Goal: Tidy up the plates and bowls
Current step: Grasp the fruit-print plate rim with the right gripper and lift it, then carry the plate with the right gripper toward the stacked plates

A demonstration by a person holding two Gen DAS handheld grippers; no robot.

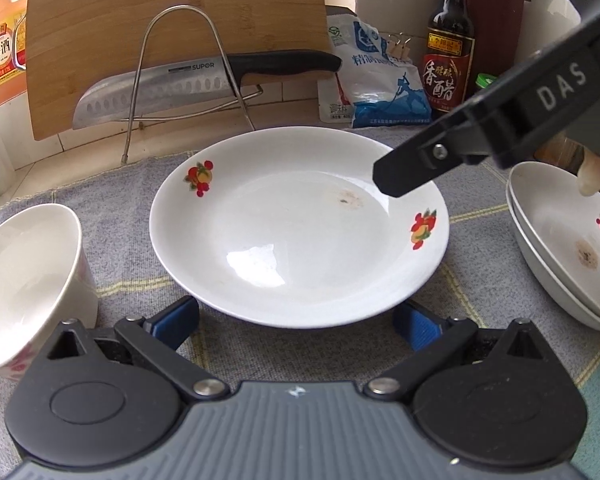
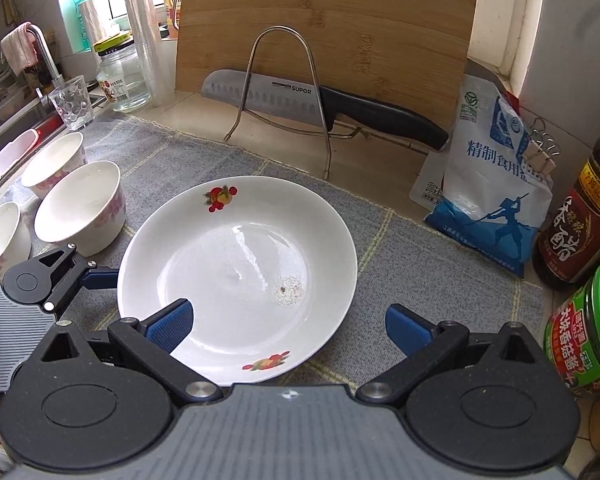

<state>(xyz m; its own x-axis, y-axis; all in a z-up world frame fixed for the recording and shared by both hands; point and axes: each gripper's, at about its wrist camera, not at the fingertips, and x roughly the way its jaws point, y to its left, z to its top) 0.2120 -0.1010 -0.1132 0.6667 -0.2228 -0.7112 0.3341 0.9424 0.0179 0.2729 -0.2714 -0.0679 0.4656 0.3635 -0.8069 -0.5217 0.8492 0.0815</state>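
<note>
Both claws released: my left gripper (image 1: 296, 322) braces plate (image 1: 300, 232) near rim, right gripper (image 2: 288, 326) straddles it, prob. to stack.

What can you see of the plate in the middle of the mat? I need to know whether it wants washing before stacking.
The plate is white, round and shallow, glossy like glazed ceramic, with a red-and-orange fruit motif at two spots on its rim. It lies flat and upright on the grey mat. A small brownish stain marks its well. The open left gripper and right gripper flank its near edge; contact is unclear.
</note>
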